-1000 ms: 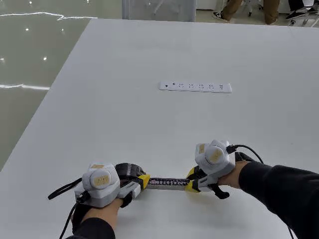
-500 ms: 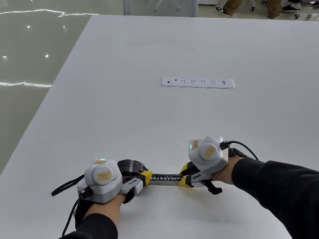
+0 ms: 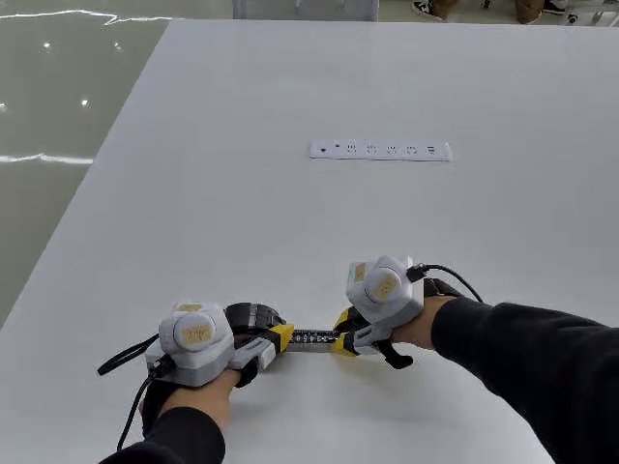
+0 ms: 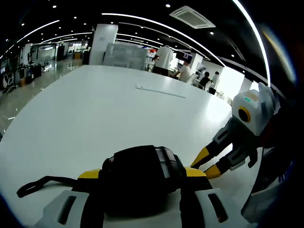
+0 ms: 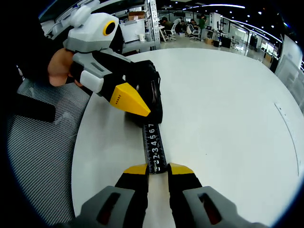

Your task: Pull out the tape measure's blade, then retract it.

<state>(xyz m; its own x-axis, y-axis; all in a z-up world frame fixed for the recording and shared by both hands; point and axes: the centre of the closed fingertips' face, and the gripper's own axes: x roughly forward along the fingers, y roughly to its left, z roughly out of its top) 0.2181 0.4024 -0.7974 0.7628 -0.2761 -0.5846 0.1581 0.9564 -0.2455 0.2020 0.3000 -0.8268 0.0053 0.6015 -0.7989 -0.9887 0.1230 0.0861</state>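
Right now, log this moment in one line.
left gripper: shut on tape measure | right gripper: shut on blade end | blade: short length out, numbers up

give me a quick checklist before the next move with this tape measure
1. Left gripper clamped on the black tape measure case: ok.
2. Right gripper jaws shut on the end of the dark numbered blade: ok.
3. Blade straight, unkinked, over the white table between the grippers: ok.
4. Black strap on the side of the case away from the blade: ok.
5. White power strip well away from the work: ok.
6. Blade lock released: cannot tell.
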